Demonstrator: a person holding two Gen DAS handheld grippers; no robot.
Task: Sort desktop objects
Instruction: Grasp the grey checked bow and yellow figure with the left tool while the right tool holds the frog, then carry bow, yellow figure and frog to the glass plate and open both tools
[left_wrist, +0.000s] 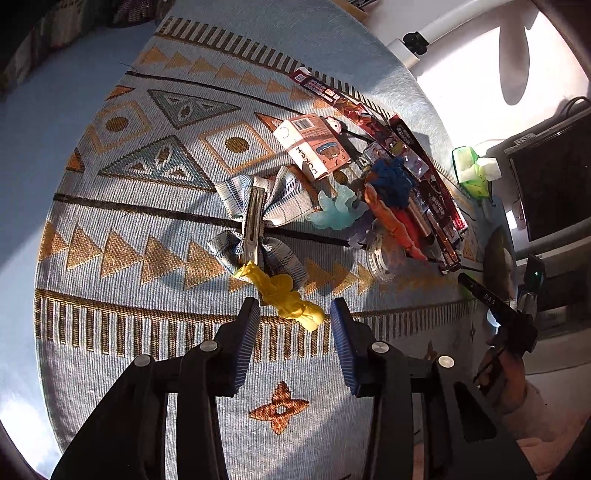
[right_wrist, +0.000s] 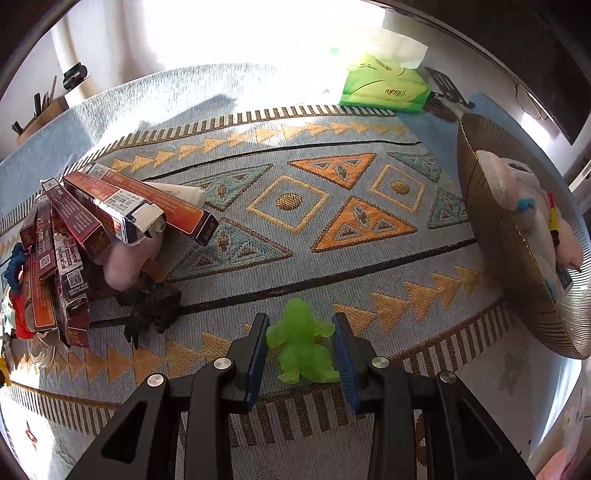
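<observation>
On the counter, a pale blue woven cloth with gold triangles and diamonds (left_wrist: 155, 236) is spread beneath everything. Between the parted fingers of the left gripper (left_wrist: 293, 314), a yellow rubbery figure (left_wrist: 286, 295) is seen lying on the cloth; its near end reaches into the gap, but neither pad is seen touching it, so the gripper is wide and holds nothing. Just beyond the figure, a grey-blue plaid ribbon bow with a metal hair clip (left_wrist: 258, 216) is laid, its near edge touching the figure's far end. Farther right, a pink printed carton (left_wrist: 312, 146), a translucent pale blue figure (left_wrist: 332, 210), an orange jointed figure with blue woolly hair (left_wrist: 391, 206) and long dark red boxes (left_wrist: 436, 192) are heaped together.

In the right wrist view, a translucent green toy figure (right_wrist: 301, 347) is bracketed by the right gripper (right_wrist: 300, 319), whose blue pads sit against its arms on both sides; whether it is gripped firmly cannot be told. At the left, a pile of red and brown cartons (right_wrist: 92, 221) is stacked over a pink plush and a black spiky figure (right_wrist: 151, 306). At the right edge, a gold ribbed bowl (right_wrist: 495, 236) holds a white plush toy (right_wrist: 517, 188), and a green tissue pack (right_wrist: 384, 86) stands at the far side.
</observation>
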